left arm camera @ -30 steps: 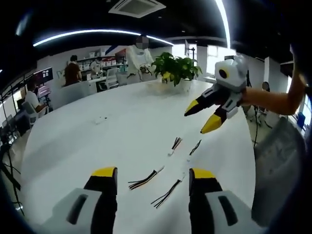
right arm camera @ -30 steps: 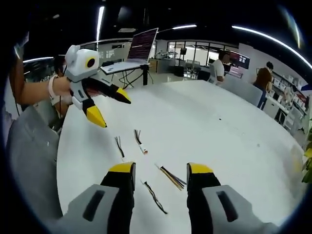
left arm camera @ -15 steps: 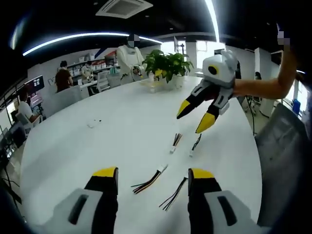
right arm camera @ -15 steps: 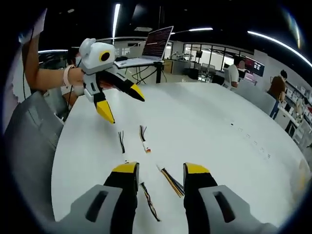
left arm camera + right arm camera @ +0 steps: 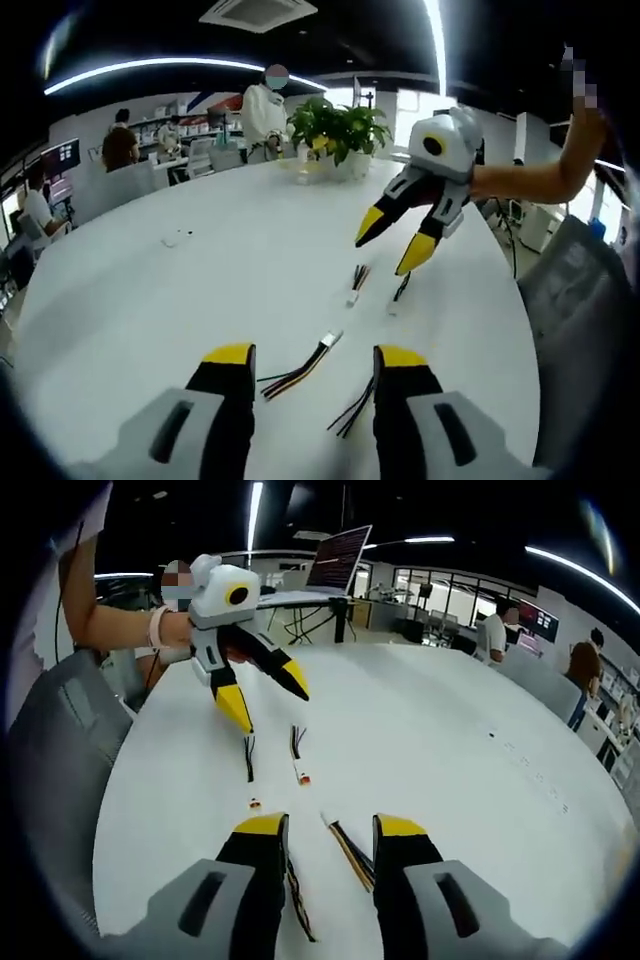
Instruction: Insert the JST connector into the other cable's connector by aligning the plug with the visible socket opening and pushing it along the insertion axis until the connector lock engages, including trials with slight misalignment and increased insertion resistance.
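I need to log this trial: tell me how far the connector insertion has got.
Done: nothing mated yet. Four short cables lie loose and apart on the white table. In hand: nothing. The left gripper and right gripper are both open, hovering above the cables. Left: pick up a plug and a socket cable, align them, push until the lock engages.

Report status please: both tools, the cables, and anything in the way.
Left tool open, empty, above the white table. Right tool open, empty, hovering. Four cables loose on table, none mated. Path clear.
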